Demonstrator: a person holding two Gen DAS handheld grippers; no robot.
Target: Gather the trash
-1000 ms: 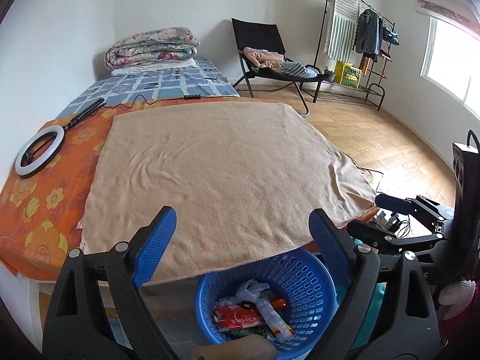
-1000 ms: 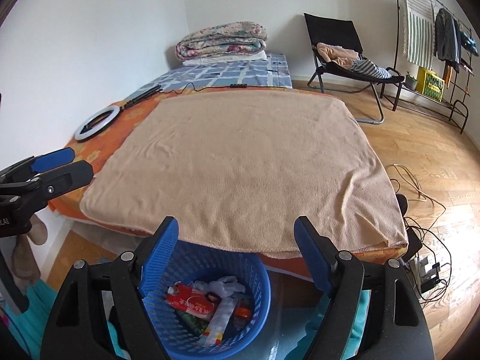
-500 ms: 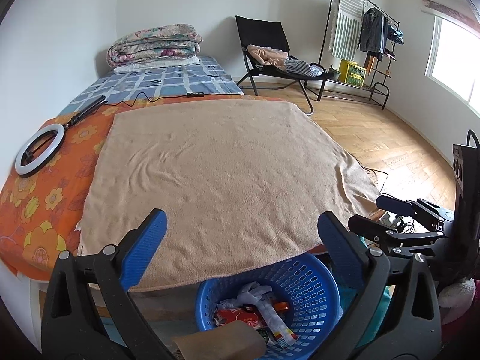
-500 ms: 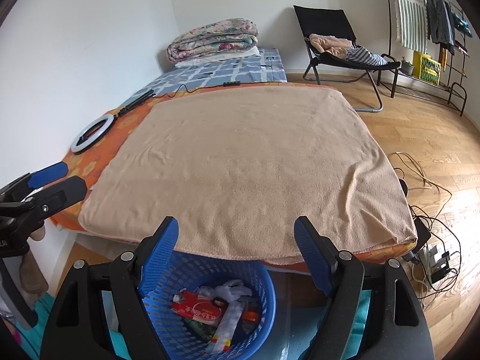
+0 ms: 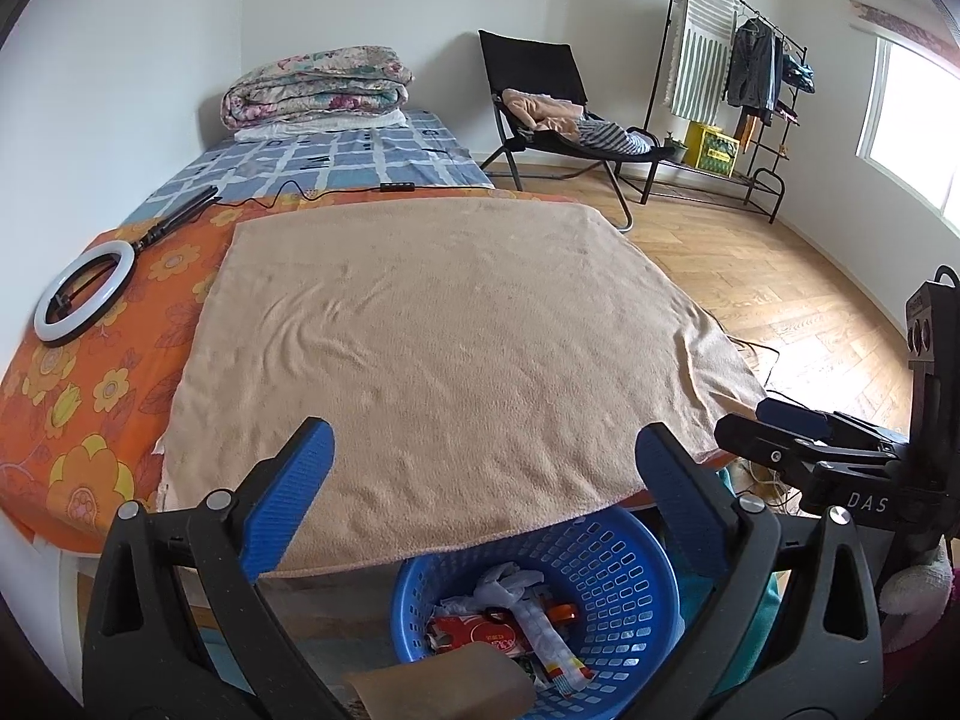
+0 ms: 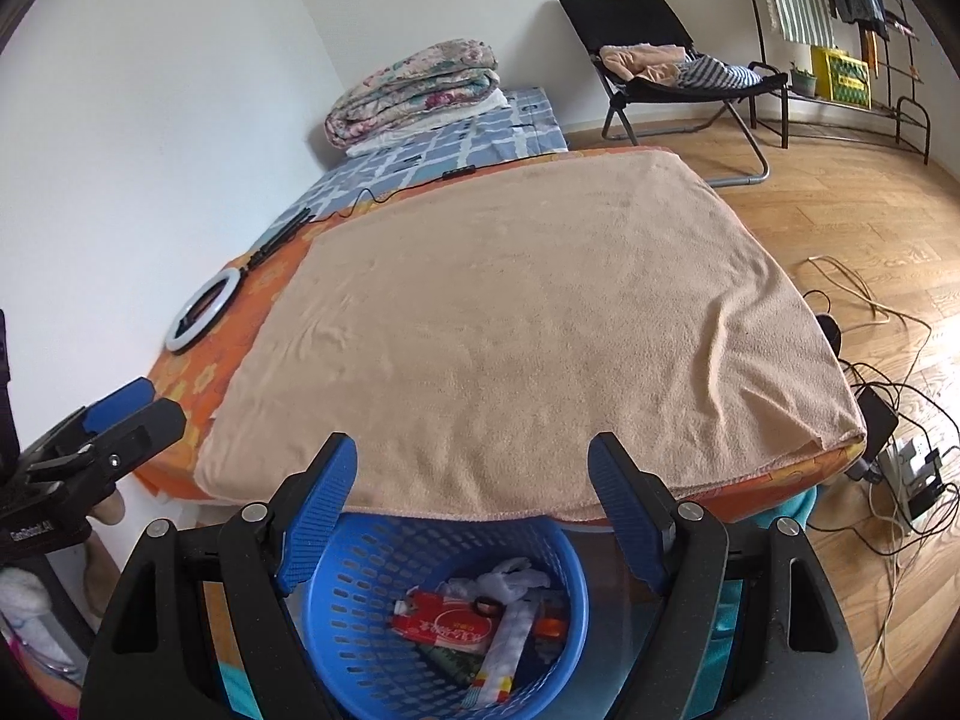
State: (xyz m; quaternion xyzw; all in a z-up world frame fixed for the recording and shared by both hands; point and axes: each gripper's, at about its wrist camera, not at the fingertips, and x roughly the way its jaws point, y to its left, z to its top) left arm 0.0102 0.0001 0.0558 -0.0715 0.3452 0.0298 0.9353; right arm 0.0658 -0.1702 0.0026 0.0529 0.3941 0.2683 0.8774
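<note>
A blue plastic basket [image 5: 606, 564] stands on the floor at the foot of the bed, seen again in the right wrist view as the basket [image 6: 342, 576]. It holds trash: a red packet [image 5: 480, 636], white crumpled plastic [image 5: 504, 582] and a striped wrapper [image 6: 498, 654]. My left gripper [image 5: 480, 456] hangs open above the basket's near rim with nothing between its fingers. My right gripper [image 6: 474, 468] is open too, empty, just above the basket. A brown cardboard-like piece [image 5: 444, 687] shows at the bottom edge of the left wrist view, below the fingers.
A tan blanket [image 5: 468, 330] covers the bed, with a ring light [image 5: 84, 294] on the orange sheet and a folded quilt [image 5: 318, 84] at the far end. A black chair [image 5: 540, 96] and clothes rack [image 5: 738, 78] stand beyond. Cables and a power strip [image 6: 900, 462] lie on the floor to the right.
Both grippers have shifted slightly above the basket, and the right view has tilted. The brown piece has come further into the left view. Both stay open.
</note>
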